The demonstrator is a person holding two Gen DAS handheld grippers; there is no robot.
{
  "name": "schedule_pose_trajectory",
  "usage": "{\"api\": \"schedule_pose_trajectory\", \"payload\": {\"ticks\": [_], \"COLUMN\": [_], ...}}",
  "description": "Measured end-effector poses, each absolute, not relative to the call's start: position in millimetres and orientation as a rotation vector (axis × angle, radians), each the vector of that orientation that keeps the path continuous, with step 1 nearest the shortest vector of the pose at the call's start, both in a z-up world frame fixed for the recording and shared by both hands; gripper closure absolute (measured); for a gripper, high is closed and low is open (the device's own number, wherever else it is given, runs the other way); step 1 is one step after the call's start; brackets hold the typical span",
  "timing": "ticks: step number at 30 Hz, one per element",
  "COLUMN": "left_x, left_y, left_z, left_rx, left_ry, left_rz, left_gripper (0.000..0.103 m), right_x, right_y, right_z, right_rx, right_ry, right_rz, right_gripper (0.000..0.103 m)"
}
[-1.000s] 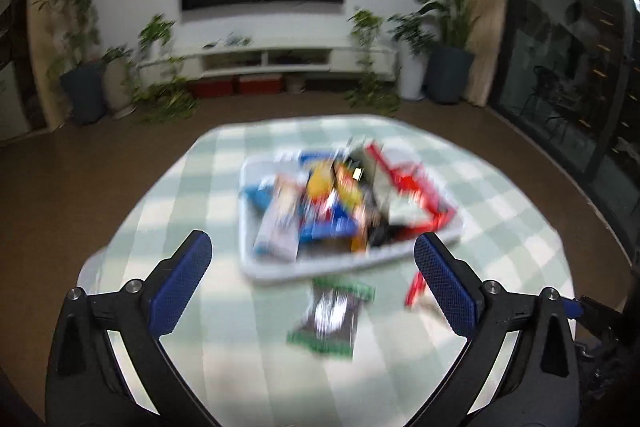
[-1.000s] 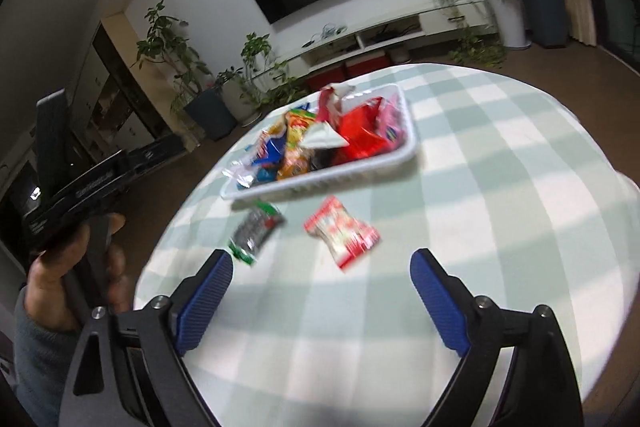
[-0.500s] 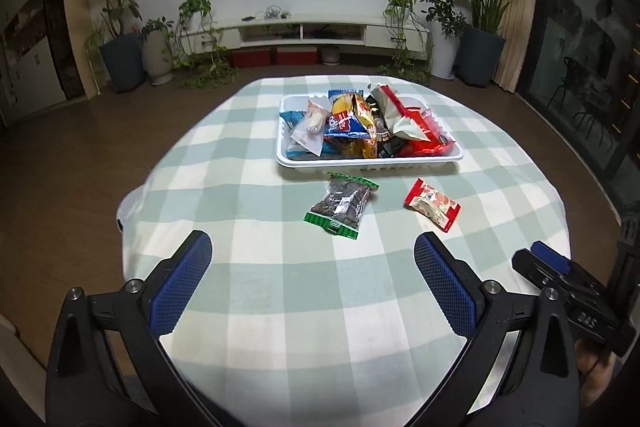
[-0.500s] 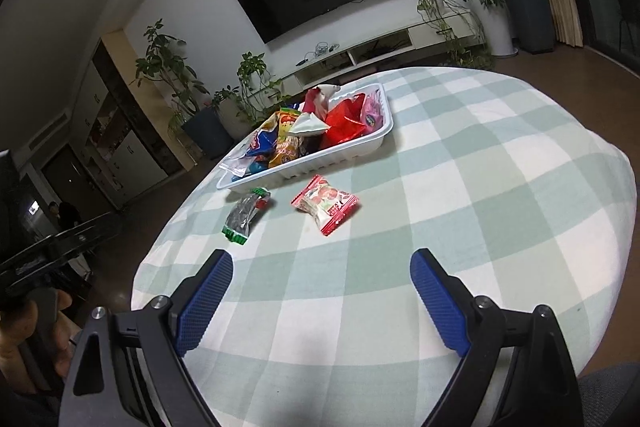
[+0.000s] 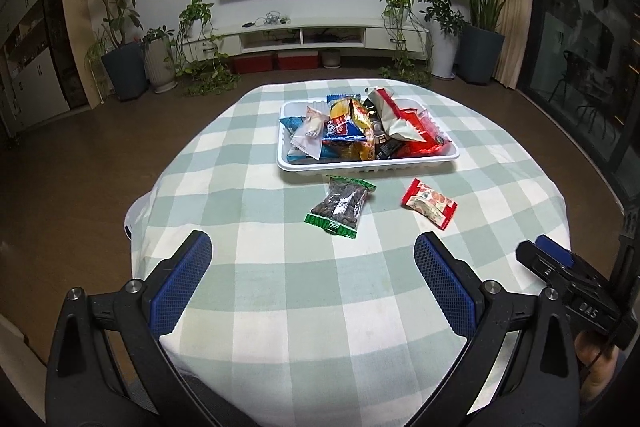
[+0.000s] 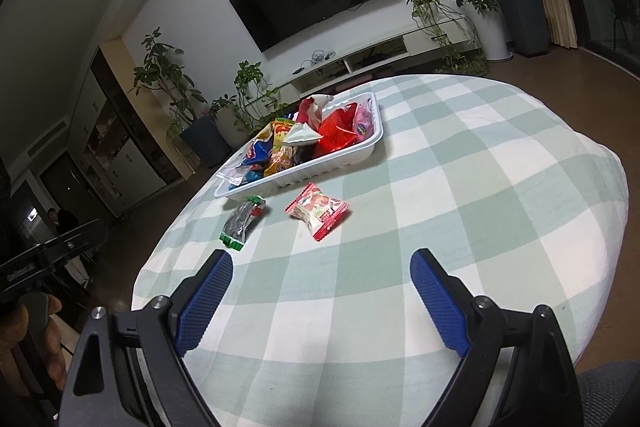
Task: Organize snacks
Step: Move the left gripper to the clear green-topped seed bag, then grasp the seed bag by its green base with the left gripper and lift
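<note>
left gripper pulled back | fingers apart | tray full

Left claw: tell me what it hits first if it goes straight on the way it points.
Most likely the bare checked tablecloth, since the open, empty left claw tilts downward. The green-edged seed packet lies further along that line, short of the white tray. Depth is uncertain.

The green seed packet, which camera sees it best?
The left wrist view. There the green seed packet lies facing the camera on the tablecloth, just before the white tray, its dark seeds showing. The right wrist view catches it side-on and squashed.
</note>
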State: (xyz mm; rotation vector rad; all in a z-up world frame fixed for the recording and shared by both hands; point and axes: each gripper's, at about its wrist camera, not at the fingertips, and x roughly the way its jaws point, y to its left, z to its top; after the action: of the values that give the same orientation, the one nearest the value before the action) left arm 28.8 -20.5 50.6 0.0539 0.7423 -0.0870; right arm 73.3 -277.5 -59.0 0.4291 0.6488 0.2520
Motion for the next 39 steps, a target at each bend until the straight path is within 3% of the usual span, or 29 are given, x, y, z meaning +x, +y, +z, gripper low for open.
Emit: {"api": "schedule_pose_trajectory", "payload": {"ticks": [22, 24, 26, 35, 39], "left_x": [194.3, 207.3, 218.3, 232.9, 234.0], "left_y": [-44.6, -47.7, -49.7, -56.8, -56.3], "left_z": [-55.4, -65.4, -74.7, -85.8, -87.7], "left_rx": [0.237, 0.255, 0.261, 0.248, 0.237], "left_ry": [1.052, 1.072, 1.093, 1.113, 1.101], "left_rz": [-0.170, -0.170, -0.189, -0.287, -0.300], "left_gripper": [0.001, 0.006, 0.020, 0.064, 0.072], "right_x": [87.2, 88.2, 88.3, 87.4, 86.4], "right_y": [-276.2, -276.2, -275.9, -274.6, -273.7], "right_z": [-74.2, -75.3, -76.1, -77.7, -76.0], "right_rx": [0.474, 0.477, 0.480, 0.476, 0.459], "right_ry": [0.713, 0.719, 0.722, 0.732, 0.723], "right_rz": [0.293, 0.295, 0.298, 0.300, 0.292], "right_gripper": [0.011, 0.011, 0.011, 0.011, 0.011]}}
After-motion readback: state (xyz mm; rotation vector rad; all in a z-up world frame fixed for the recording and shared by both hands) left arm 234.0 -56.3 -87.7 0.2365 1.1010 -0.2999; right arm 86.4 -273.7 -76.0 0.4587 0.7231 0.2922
